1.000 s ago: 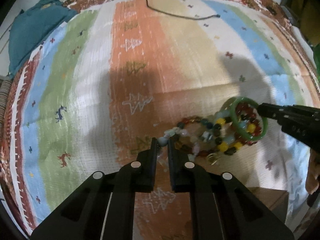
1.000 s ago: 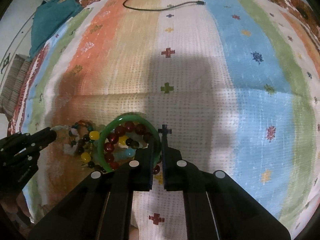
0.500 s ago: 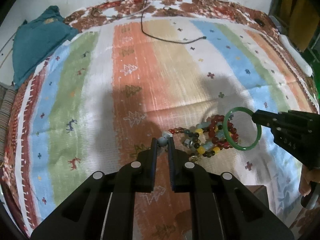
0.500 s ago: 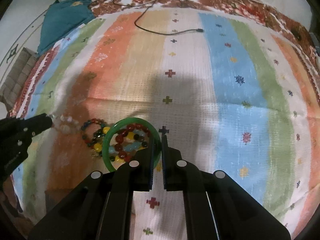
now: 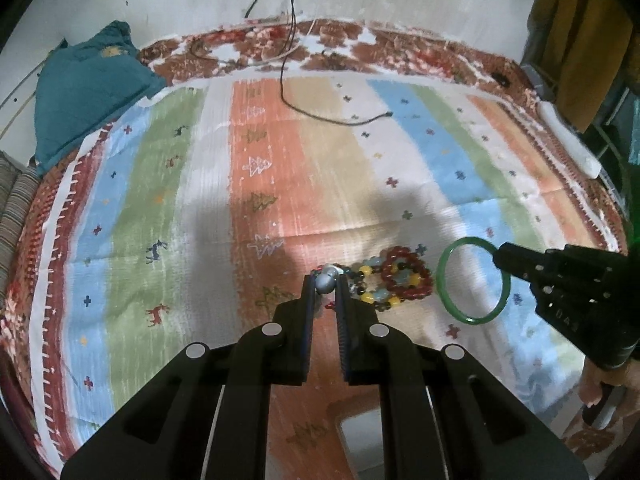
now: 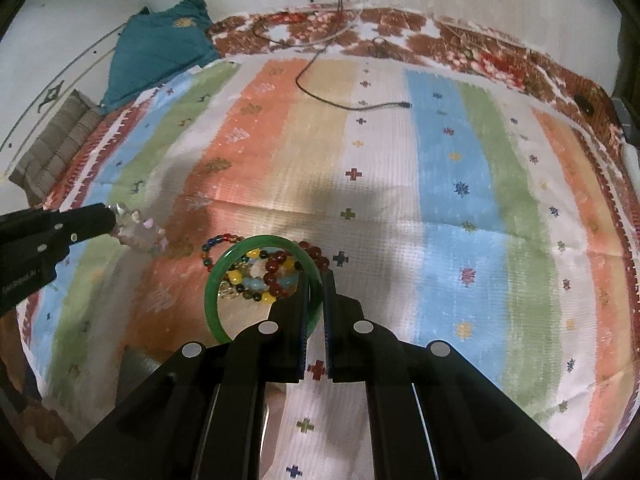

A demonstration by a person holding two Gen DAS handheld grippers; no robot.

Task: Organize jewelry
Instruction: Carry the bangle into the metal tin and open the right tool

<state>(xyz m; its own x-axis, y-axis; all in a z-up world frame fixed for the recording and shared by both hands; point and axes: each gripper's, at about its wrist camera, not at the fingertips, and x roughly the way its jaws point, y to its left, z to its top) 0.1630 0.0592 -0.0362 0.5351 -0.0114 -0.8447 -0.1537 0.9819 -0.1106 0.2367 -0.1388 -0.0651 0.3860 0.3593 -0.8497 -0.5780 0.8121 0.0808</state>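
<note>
A pile of bead bracelets (image 5: 394, 282), red, yellow and pale blue, lies on the striped bedspread (image 5: 200, 208). My left gripper (image 5: 323, 280) is shut on a pale bead bracelet (image 5: 326, 282) and holds it above the cloth; in the right wrist view that bracelet (image 6: 140, 234) hangs from the left gripper's tip. My right gripper (image 6: 316, 280) is shut on a green bangle (image 6: 216, 280), lifted above the pile (image 6: 264, 276). In the left wrist view the bangle (image 5: 448, 284) hangs to the right of the pile.
A black cable (image 5: 320, 114) lies across the far part of the spread. A teal cushion (image 5: 84, 88) sits at the far left corner by the wall. A white object (image 5: 568, 140) lies at the right edge. A box corner (image 5: 360, 428) shows under the left gripper.
Both grippers have lifted and pulled back. The green bangle came up off the bead pile and moved right. The pale bracelet came away from the pile to the left.
</note>
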